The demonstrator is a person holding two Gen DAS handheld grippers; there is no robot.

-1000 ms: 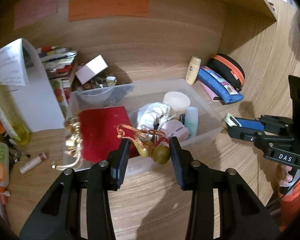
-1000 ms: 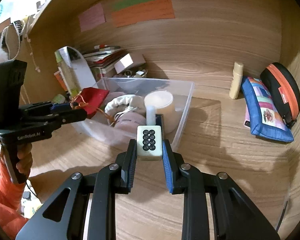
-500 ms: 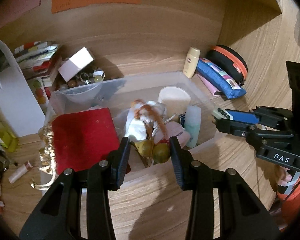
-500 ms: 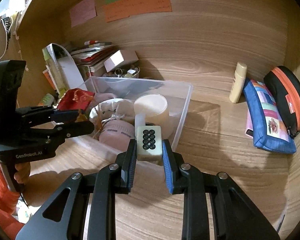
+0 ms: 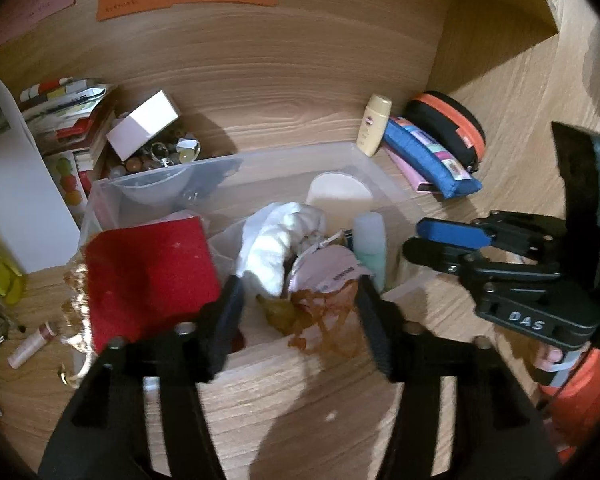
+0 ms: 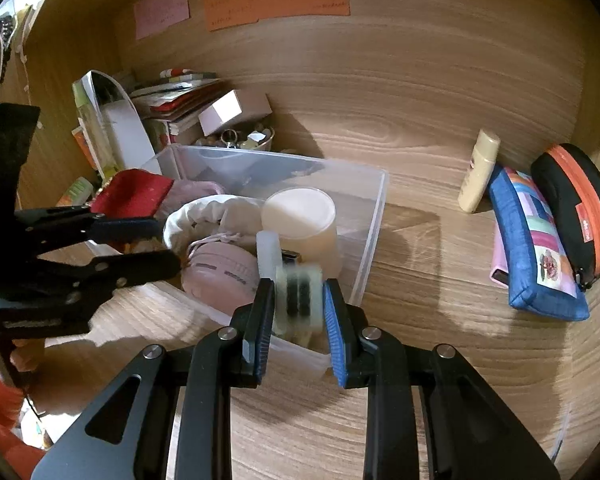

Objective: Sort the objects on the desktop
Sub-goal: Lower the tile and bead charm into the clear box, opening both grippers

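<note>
Gold trinket [image 5: 300, 312]: with orange ribbon, at near edge of clear bin [image 5: 364, 160], between the spreading jaws of left claw [image 5: 300, 312], no pad seen pressing it
Left claw: opening, fairly wide, over bin's near wall; also seen from the side in right view [image 6: 172, 246]
Mahjong tile [image 6: 299, 296]: pale, dark dots, blurred, pinched between blue pads of right claw [image 6: 299, 312]
Right claw: narrow, clamped on tile, just above bin's near right corner
Bin contents: red pouch [image 5: 148, 276] at left, white cloth [image 5: 276, 240] in middle, pink pouch [image 6: 220, 272] beneath it, cream jar [image 6: 300, 220] at back, pale bottle [image 5: 370, 240] upright beside jar
Table [image 6: 440, 280]: wood grain, carries bin; yellow tube [image 6: 478, 172] upright against back wall, blue pencil case [image 6: 536, 248] and black-orange case [image 6: 580, 208] right of bin, well apart from it
Left of bin: white box [image 5: 144, 130], dish of beads, stacked booklets, lip balm [image 5: 30, 346] lying on table
</note>
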